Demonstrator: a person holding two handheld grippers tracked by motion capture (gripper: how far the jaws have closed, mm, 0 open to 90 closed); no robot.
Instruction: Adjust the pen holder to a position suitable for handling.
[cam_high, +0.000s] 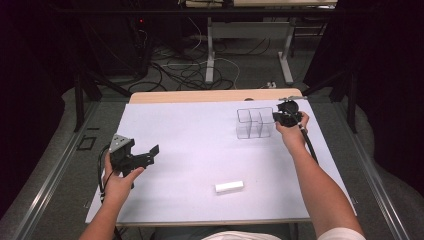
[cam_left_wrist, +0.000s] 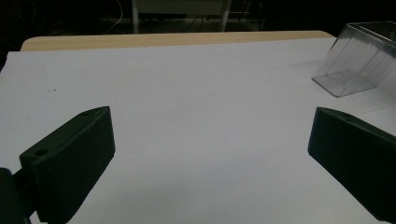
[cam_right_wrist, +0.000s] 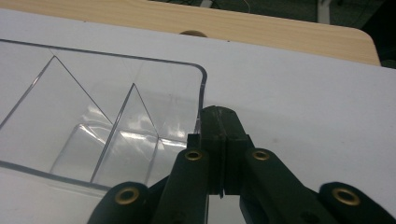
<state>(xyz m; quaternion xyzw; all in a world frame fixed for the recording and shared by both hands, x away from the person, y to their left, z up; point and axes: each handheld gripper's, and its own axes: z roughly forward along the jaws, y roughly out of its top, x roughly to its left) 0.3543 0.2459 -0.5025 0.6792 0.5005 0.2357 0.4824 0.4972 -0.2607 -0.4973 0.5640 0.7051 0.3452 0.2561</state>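
Observation:
A clear plastic box (cam_high: 254, 122) with divided compartments stands at the far right of the white table cover. My right gripper (cam_high: 280, 116) is at its right wall, jaws shut. In the right gripper view, the closed tips (cam_right_wrist: 220, 116) rest against the outside of the box's (cam_right_wrist: 107, 116) near corner wall; I cannot tell whether the wall is pinched. My left gripper (cam_high: 152, 154) hovers over the left side of the table with its jaws wide open and nothing between them (cam_left_wrist: 210, 135). It faces the box (cam_left_wrist: 355, 60) across bare cover. A small white block (cam_high: 229, 186) lies near the front edge.
The white cover (cam_high: 200, 150) lies on a wooden table whose far edge (cam_high: 200, 96) shows as a tan strip. Beyond it are table legs and cables on the floor. Metal rails run along both sides of the table.

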